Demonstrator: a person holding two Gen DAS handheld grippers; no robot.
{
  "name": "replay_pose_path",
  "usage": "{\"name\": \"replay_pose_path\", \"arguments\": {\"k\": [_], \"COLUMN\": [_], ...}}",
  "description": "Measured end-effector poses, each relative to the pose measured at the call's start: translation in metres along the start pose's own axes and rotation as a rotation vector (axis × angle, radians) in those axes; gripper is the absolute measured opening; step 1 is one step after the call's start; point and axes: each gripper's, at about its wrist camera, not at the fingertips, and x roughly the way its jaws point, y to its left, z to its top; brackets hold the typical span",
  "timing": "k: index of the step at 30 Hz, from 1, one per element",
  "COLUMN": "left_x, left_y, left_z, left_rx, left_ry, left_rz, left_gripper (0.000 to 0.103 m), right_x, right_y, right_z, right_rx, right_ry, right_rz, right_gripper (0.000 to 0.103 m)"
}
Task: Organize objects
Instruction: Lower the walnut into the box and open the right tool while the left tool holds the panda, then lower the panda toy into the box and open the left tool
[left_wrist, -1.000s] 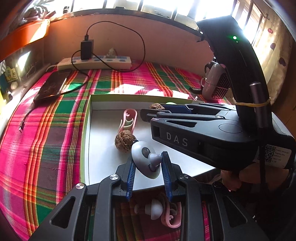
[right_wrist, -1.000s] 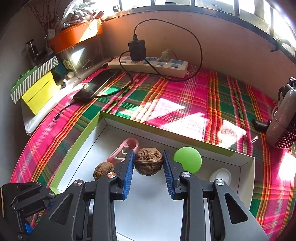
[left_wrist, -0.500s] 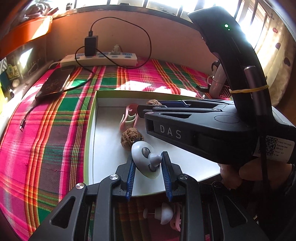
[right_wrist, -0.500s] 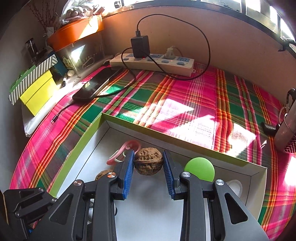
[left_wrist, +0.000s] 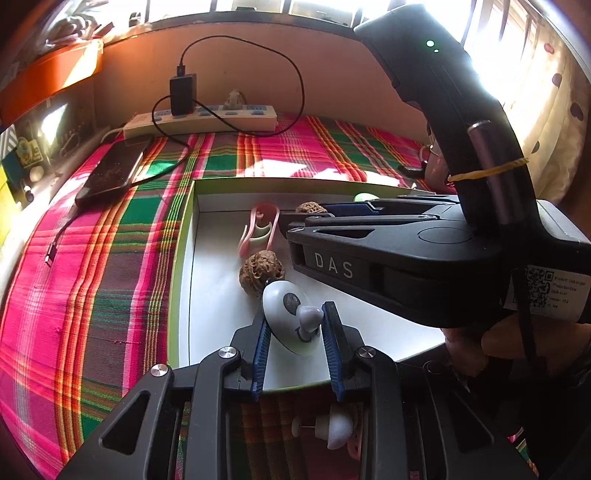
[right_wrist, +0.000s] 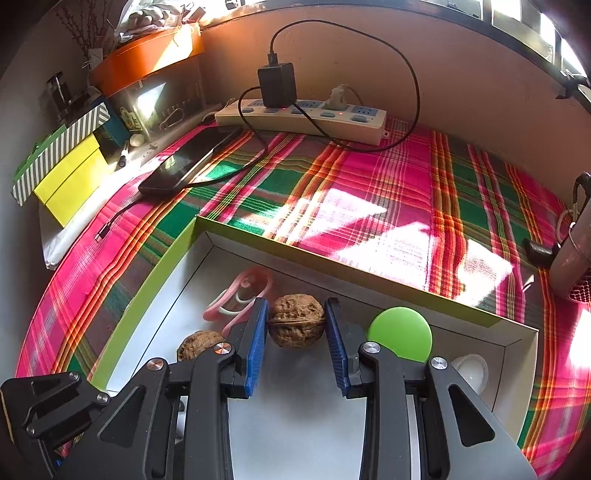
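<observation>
My left gripper (left_wrist: 295, 325) pinches a white dome-shaped plastic suction hook (left_wrist: 290, 317) over the near edge of the shallow white, green-rimmed cardboard tray (left_wrist: 184, 236); my right gripper (right_wrist: 295, 321) clamps a brown wrinkled walnut (right_wrist: 296, 319) above the tray's floor. The round walnut could roll when released, and the tilted hook might slip. "DAS" is printed on the right gripper's side.

A box (right_wrist: 236, 230) lies on a cloth (right_wrist: 388, 192), near its front edge. In the box, a clip (right_wrist: 236, 299) sits in the far left corner, with a nut (right_wrist: 197, 343) just in front of it. A disc (right_wrist: 400, 336) leans at the far wall, and a cap (right_wrist: 471, 369) lies in the far right corner. A power strip (right_wrist: 303, 120) runs along the cloth's far edge, with a phone (right_wrist: 184, 166) towards its left edge.
</observation>
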Motion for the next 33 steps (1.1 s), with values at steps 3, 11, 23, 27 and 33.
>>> {"name": "replay_pose_path", "arguments": {"k": [3,11,23,27,33], "left_x": [-0.0004,0.0004,0.0024,0.0026,0.0025], "left_y": [-0.0005,-0.0005,-0.0015,-0.0014,-0.0014], "left_z": [-0.0006,-0.0006,0.0002,0.0002,0.0002], "left_rx": [0.002,0.0,0.001,0.0,-0.001], "left_ry": [0.0,0.002,0.003,0.003,0.003], "left_rz": [0.005,0.008,0.009,0.009,0.007], "left_gripper": [0.025,0.026,0.026,0.026,0.026], "right_x": [0.0033,0.0039,0.0051,0.0056,0.0053], "right_y": [-0.0003,0.002,0.0045,0.0049,0.0046], "right_z": [-0.0016,-0.0013,-0.0009,-0.0013,-0.0018], "right_rx": [0.002,-0.01,-0.024,-0.024,-0.021], "right_ry": [0.015,0.017,0.022,0.024,0.025], "right_rz": [-0.002,-0.018,-0.037,-0.042,-0.044], "right_gripper": [0.033,0.033,0.037,0.04,0.044]}}
